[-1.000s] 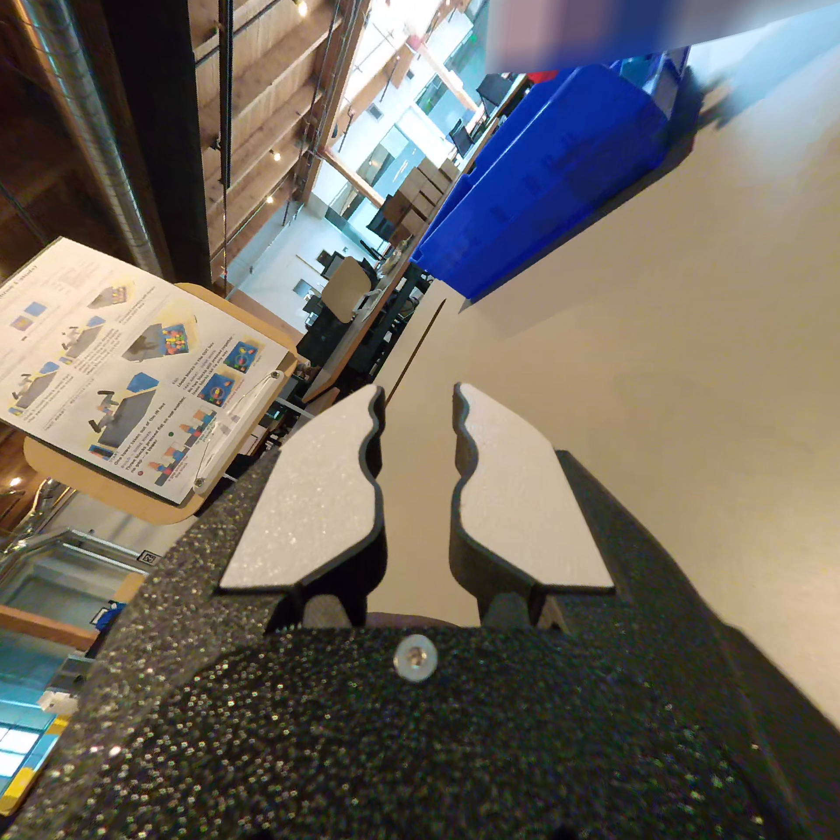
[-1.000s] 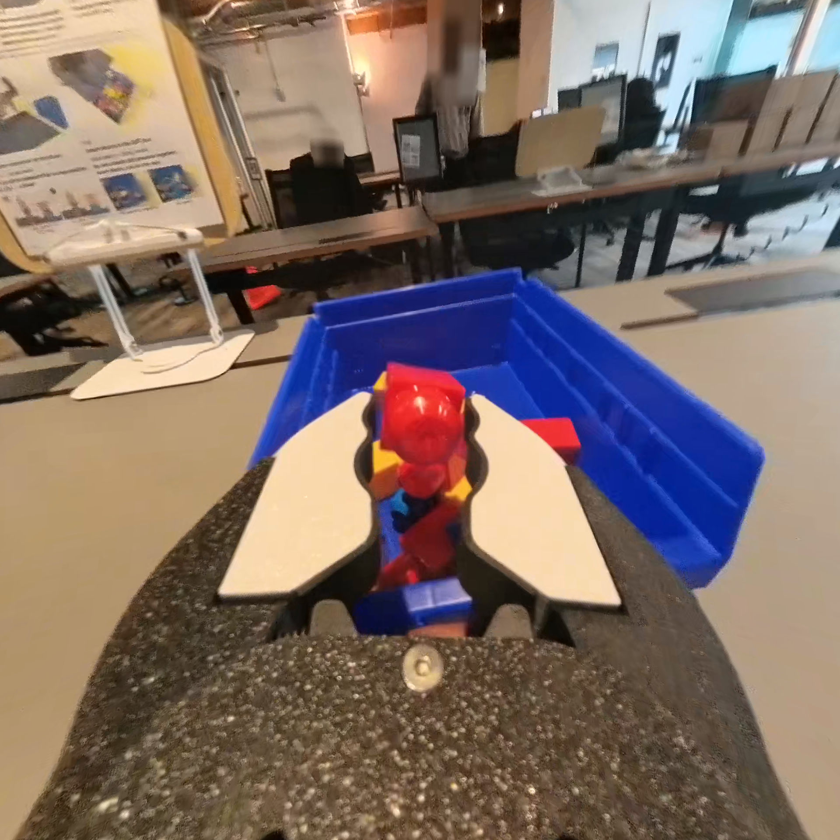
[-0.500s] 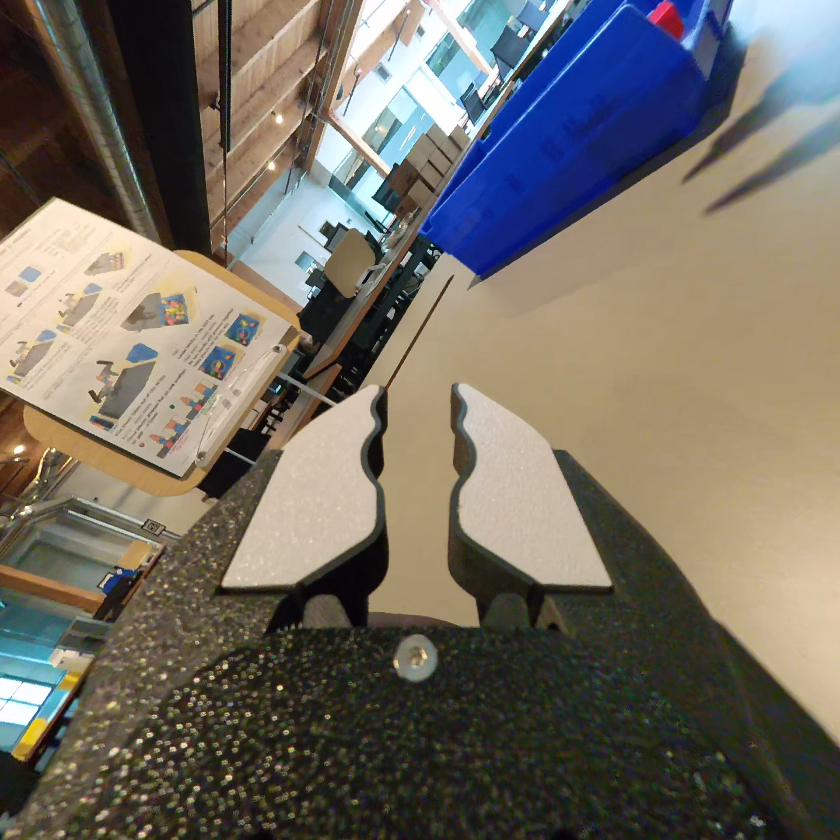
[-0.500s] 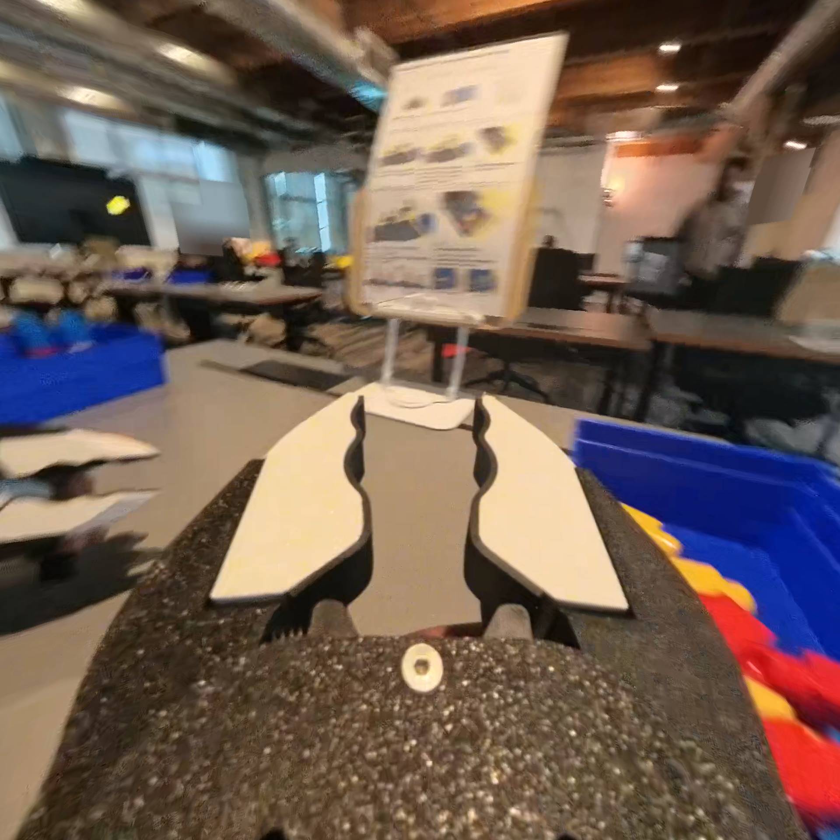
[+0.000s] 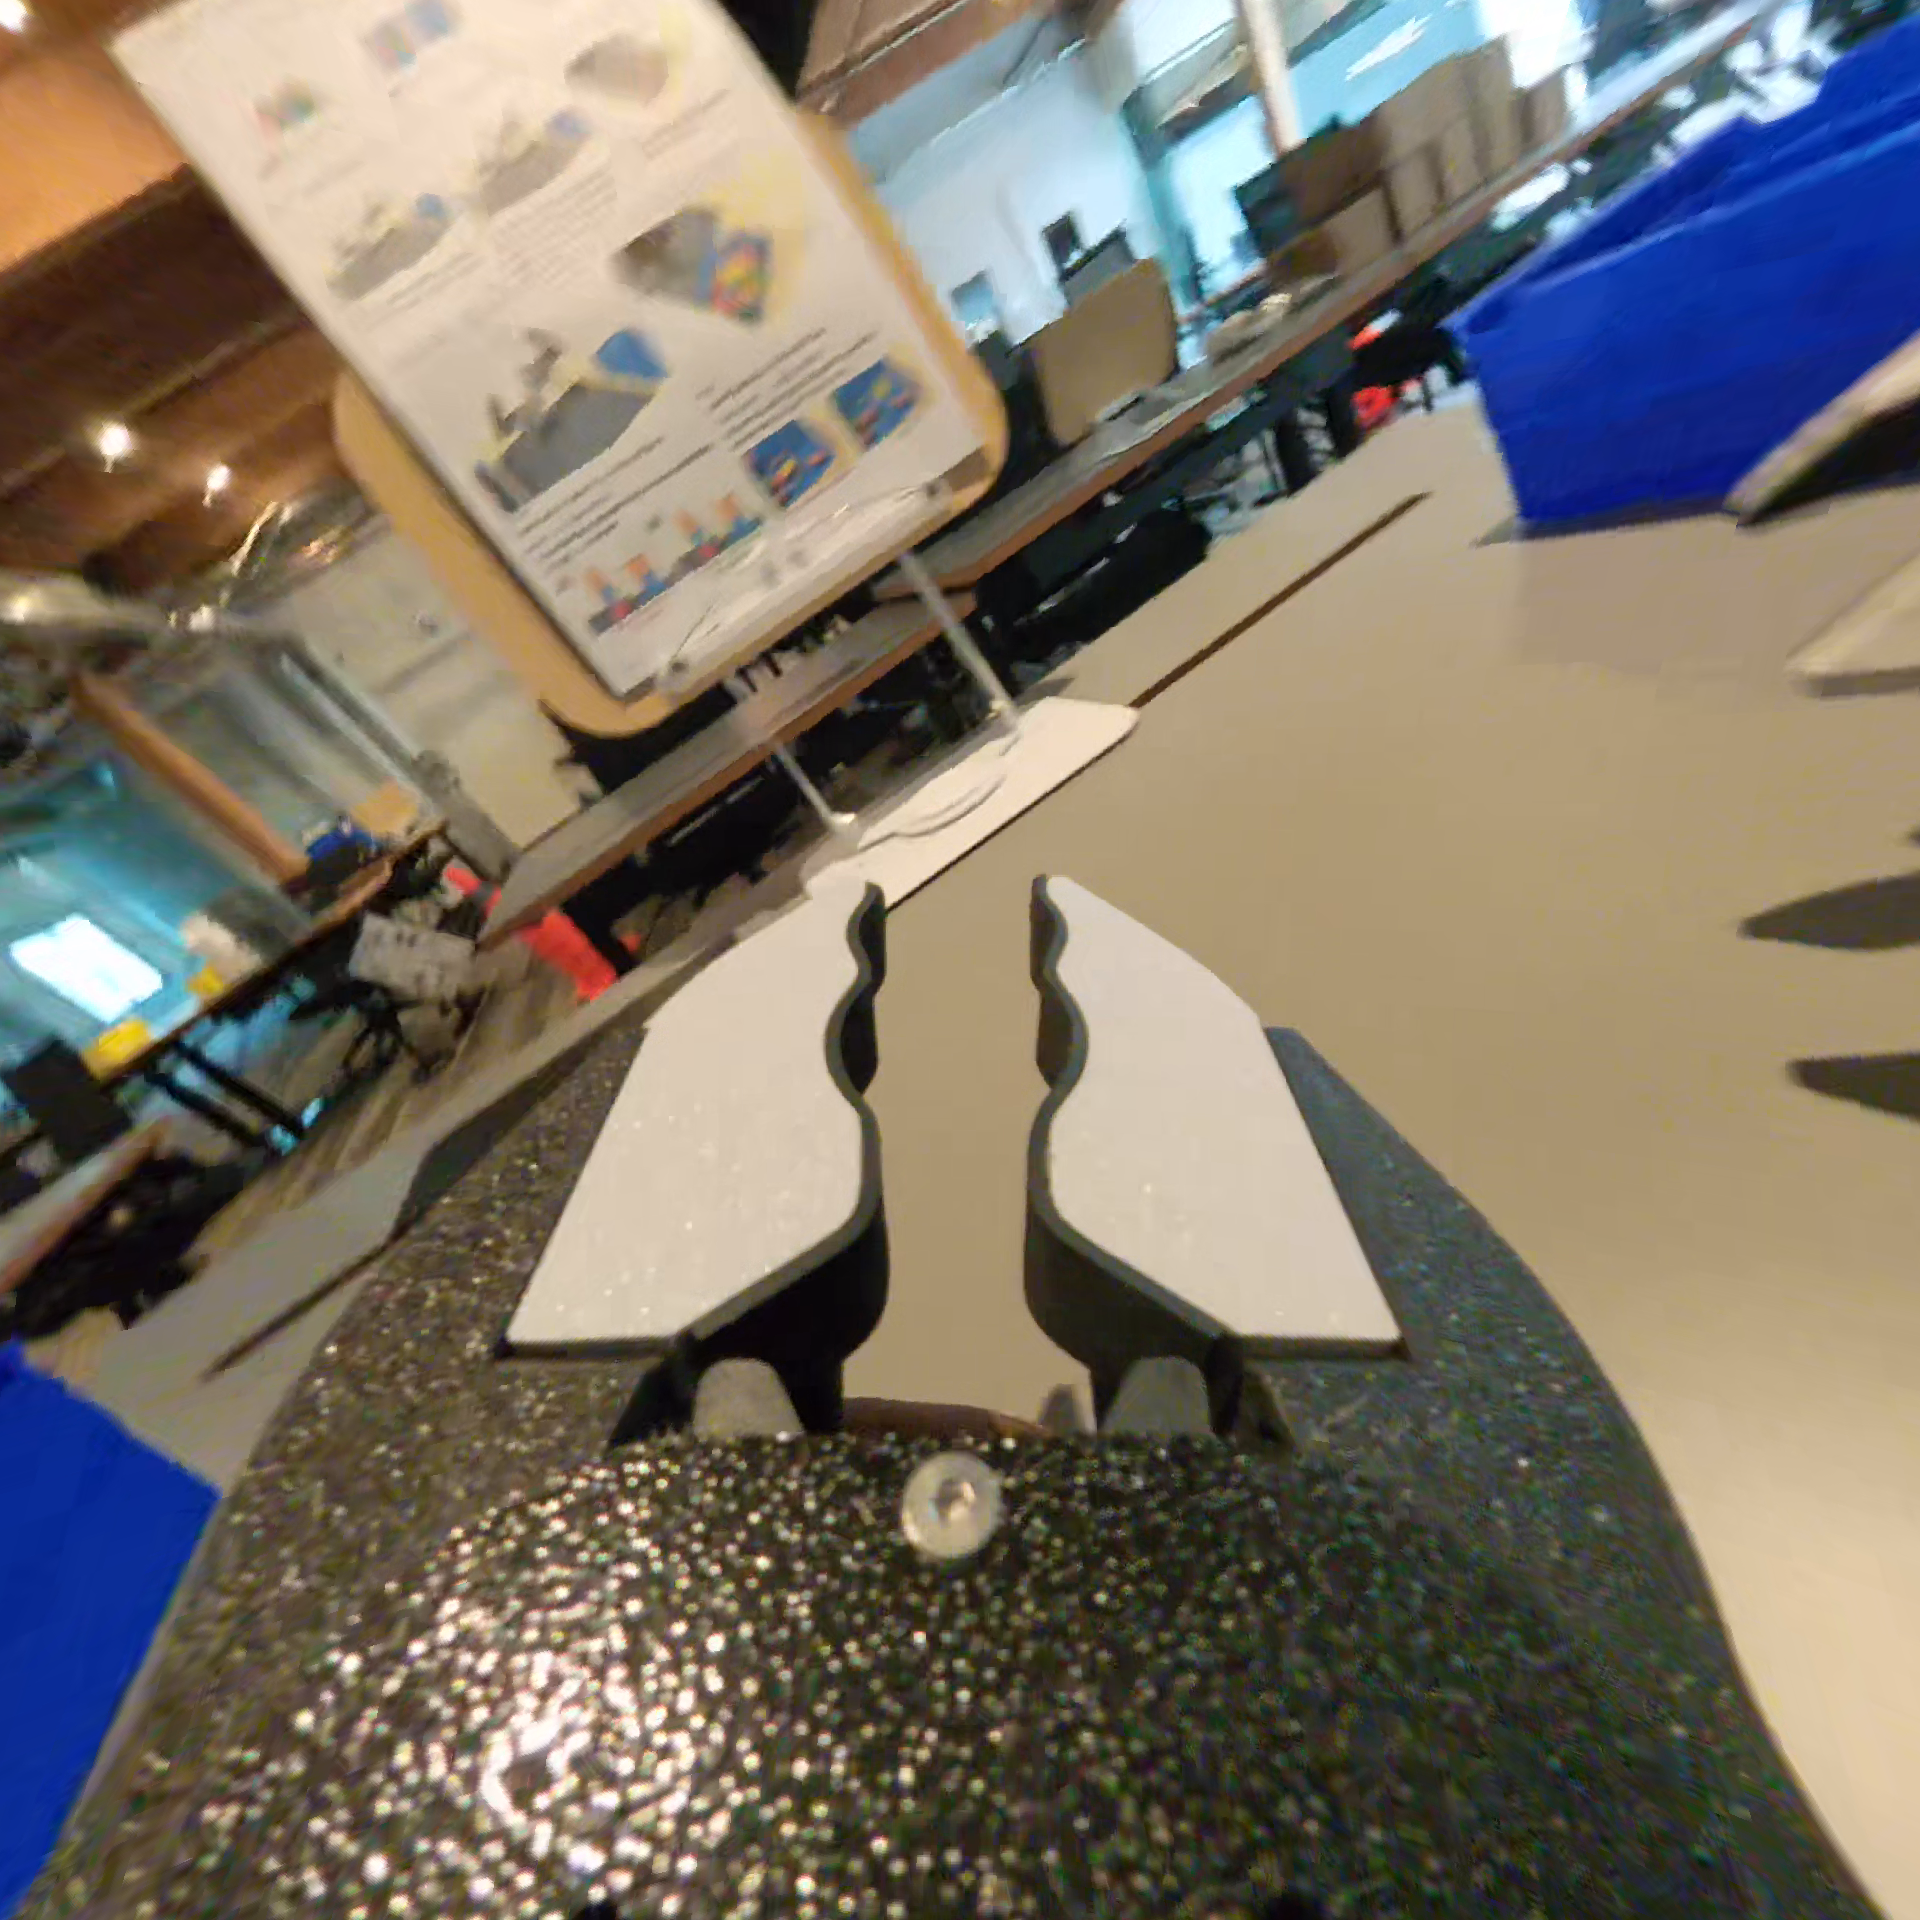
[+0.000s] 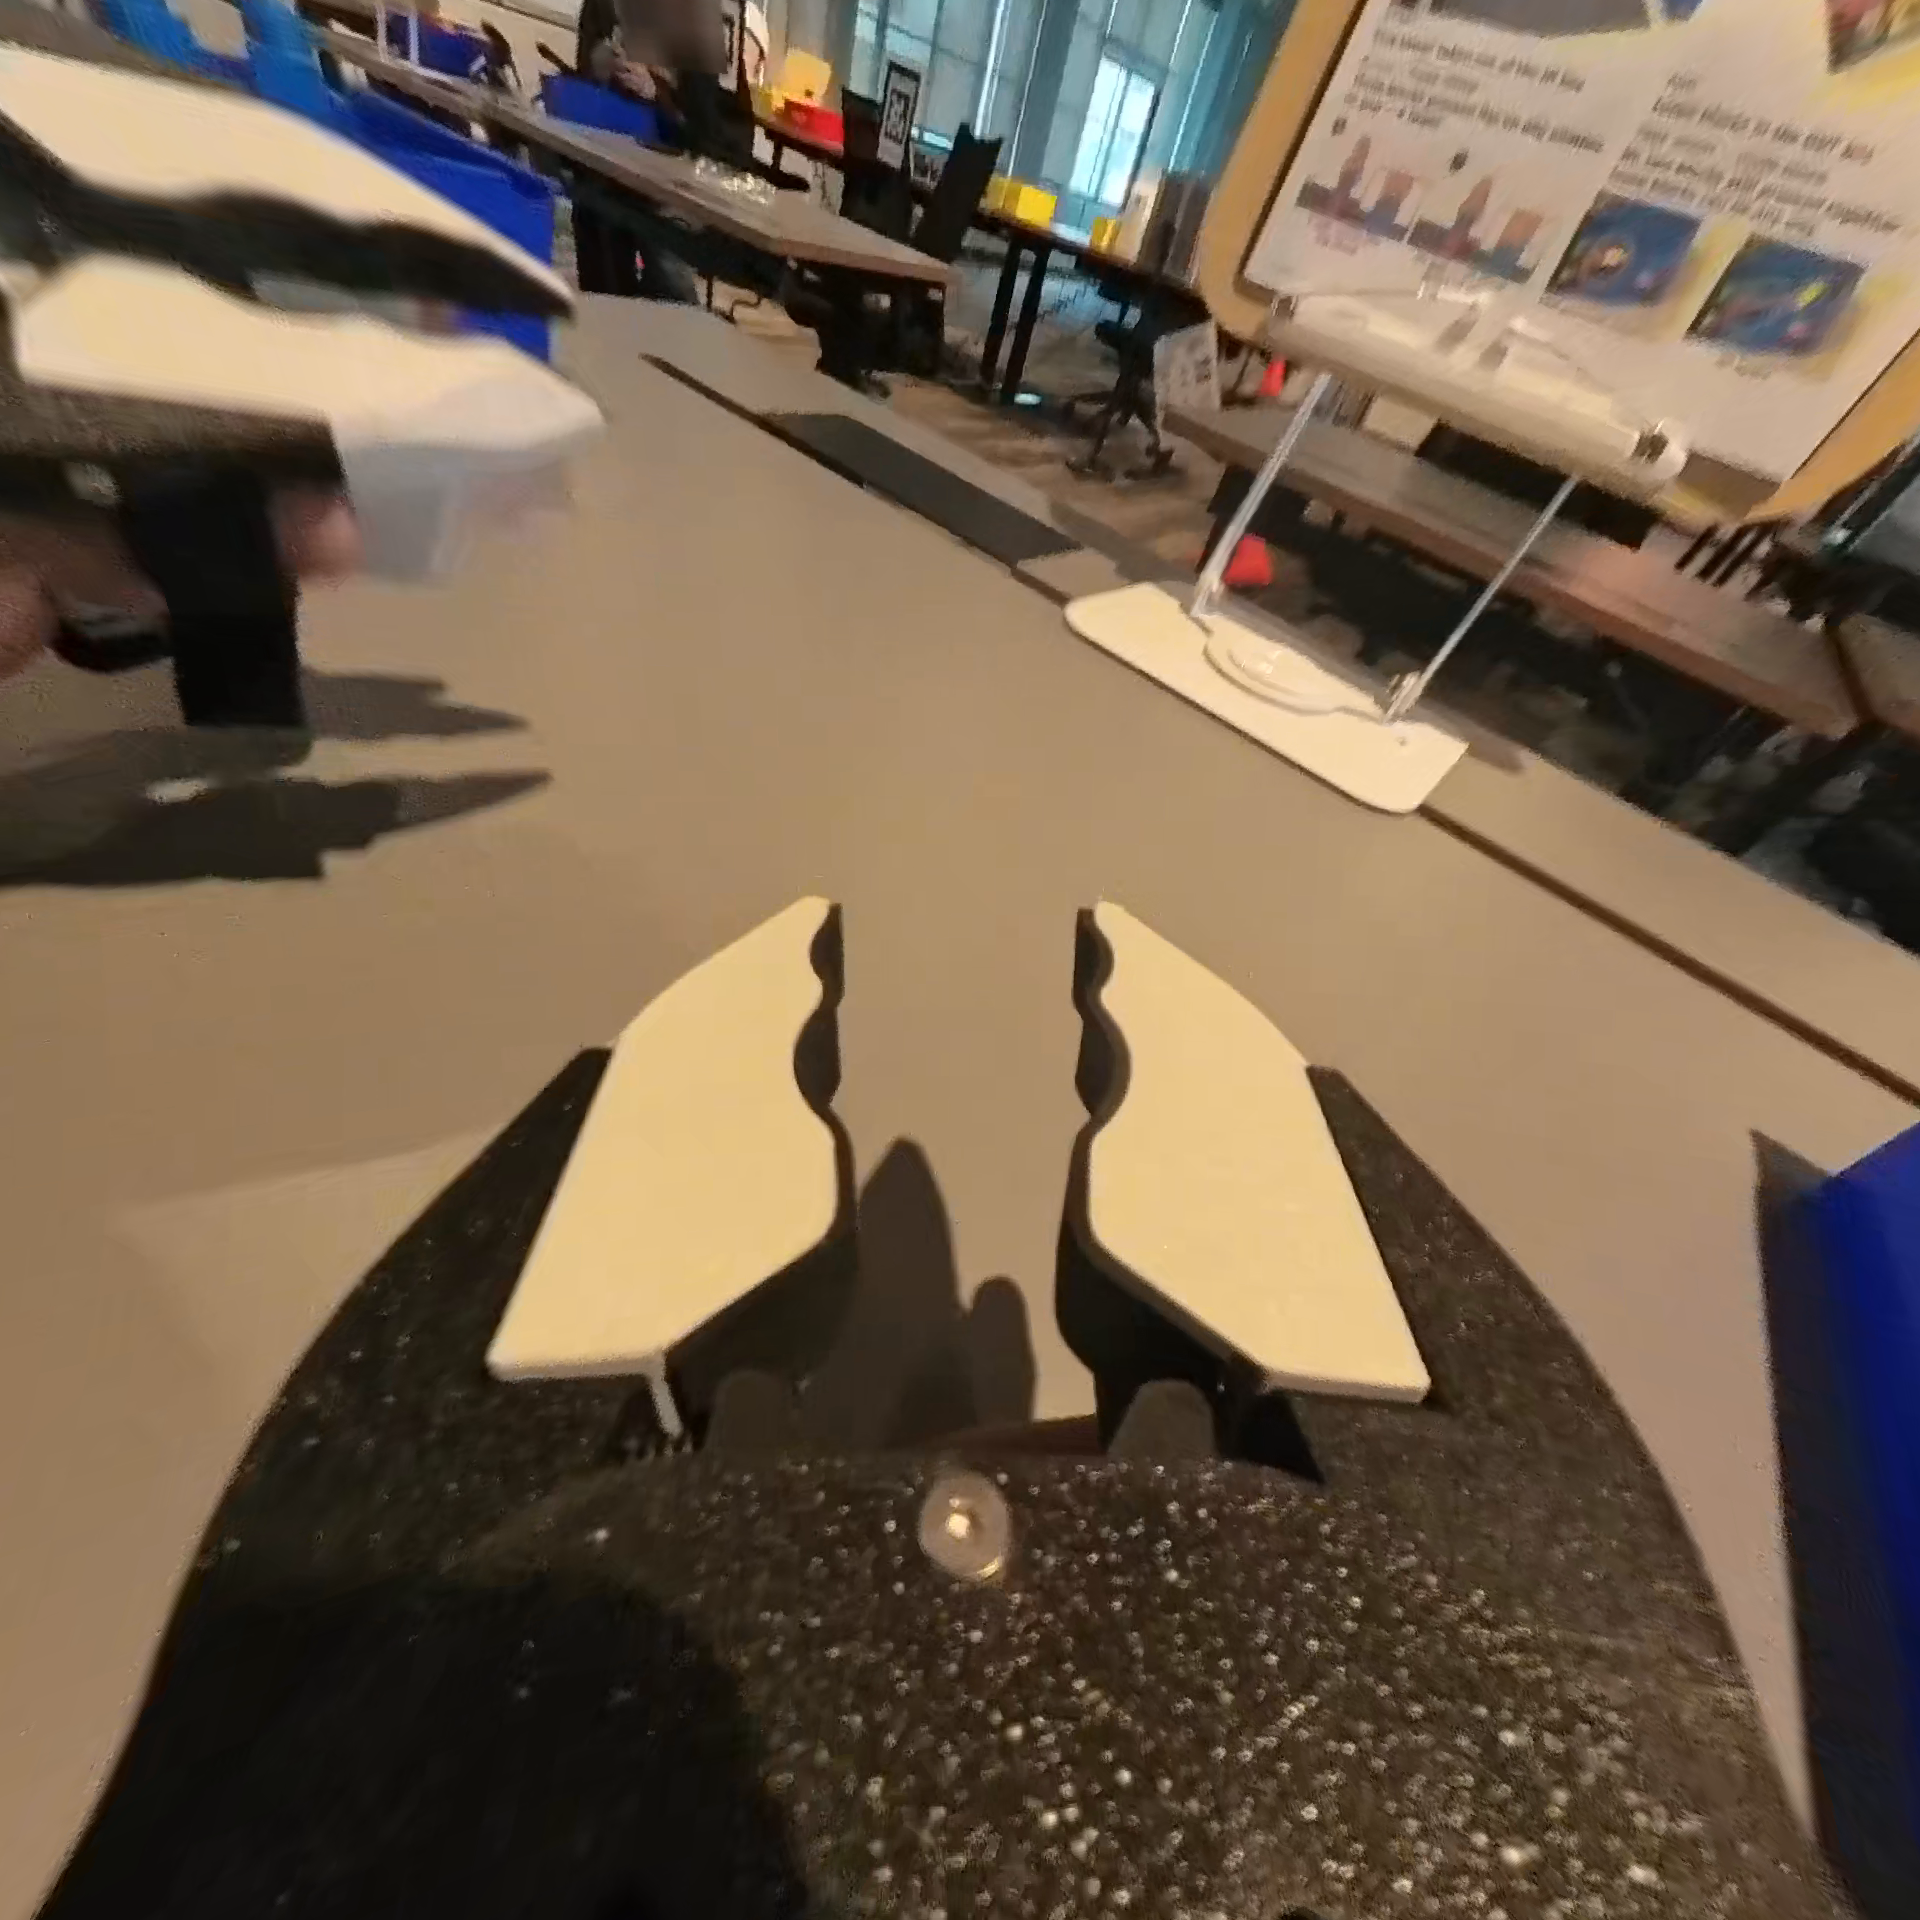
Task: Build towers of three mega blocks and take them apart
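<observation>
Sign board (image 5: pixel 623 312): standing on a clear stand (image 6: pixel 1309 665) on the table (image 6: pixel 831 675).
Background: desks (image 6: pixel 748 218) lining the room.

Bright, motion-blurred edges, hard shadows

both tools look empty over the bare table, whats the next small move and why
Probably swing the right tool back toward the blue bin at its right edge and pick up a block. Both it and the left tool are open and hold nothing, and no blocks lie on the table to stack.

matt table (image 6: pixel 831 644) — speckled, rough tongs (image 6: pixel 956 920)
</observation>
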`<state>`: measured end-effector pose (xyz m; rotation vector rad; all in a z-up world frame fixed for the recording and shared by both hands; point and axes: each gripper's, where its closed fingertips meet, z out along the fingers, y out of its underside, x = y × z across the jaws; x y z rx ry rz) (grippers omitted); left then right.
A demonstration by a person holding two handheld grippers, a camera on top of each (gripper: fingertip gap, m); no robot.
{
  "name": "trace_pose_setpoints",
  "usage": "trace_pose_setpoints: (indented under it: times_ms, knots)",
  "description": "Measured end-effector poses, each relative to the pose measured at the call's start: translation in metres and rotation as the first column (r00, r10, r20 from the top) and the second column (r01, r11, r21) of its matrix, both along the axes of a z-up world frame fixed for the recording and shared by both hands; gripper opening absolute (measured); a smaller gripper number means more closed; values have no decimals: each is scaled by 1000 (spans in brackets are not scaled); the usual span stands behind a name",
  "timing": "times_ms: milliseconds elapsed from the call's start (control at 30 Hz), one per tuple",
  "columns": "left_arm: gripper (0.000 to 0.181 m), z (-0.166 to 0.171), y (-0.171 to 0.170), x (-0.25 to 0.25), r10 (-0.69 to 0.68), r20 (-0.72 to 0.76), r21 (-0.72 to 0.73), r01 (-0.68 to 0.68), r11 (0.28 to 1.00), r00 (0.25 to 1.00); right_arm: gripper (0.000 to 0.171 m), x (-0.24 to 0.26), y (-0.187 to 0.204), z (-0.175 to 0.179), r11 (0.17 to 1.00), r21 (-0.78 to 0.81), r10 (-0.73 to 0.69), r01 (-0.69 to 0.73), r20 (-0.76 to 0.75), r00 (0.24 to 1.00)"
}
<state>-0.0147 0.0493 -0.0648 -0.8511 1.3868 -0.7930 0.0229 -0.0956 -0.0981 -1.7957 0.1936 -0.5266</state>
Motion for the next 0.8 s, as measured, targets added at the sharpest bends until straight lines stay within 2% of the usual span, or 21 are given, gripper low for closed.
trace_pose_setpoints:
  times_ms: [133, 233, 367, 467, 533, 667, 733, 800]
  knots:
    - [29, 12, 63, -14, 134, 23, -220, -126, 967, 991, 49, 11, -9, -19, 997, -74, -33, 28, -65, 997]
    - [33, 33, 127, -43, 244, 38, -277, -224, 934, 969, 46, 10, -11, -17, 998, -58, -31, 28, -58, 998]
    - [38, 80, 230, -95, 377, 56, -304, -343, 888, 925, 46, 8, -7, -23, 994, -106, -19, 13, -52, 998]
    - [42, 102, 319, -128, 475, -10, -340, -450, 826, 880, 46, 6, -5, -26, 991, -134, -9, 4, -37, 999]
    - [46, 97, 376, -144, 527, -119, -339, -534, 775, 841, 46, 5, -4, -27, 990, -140, -5, 0, -34, 999]
    - [54, 58, 468, -167, 568, -364, -317, -672, 670, 738, 46, 5, -5, -26, 991, -131, -2, -4, -47, 999]
    - [57, 38, 492, -172, 548, -455, -297, -699, 650, 702, 46, 6, -5, -26, 992, -122, -2, -6, -62, 998]
    - [58, 30, 503, -169, 532, -483, -270, -697, 665, 695, 46, 6, -4, -26, 993, -117, 1, -10, -77, 997]
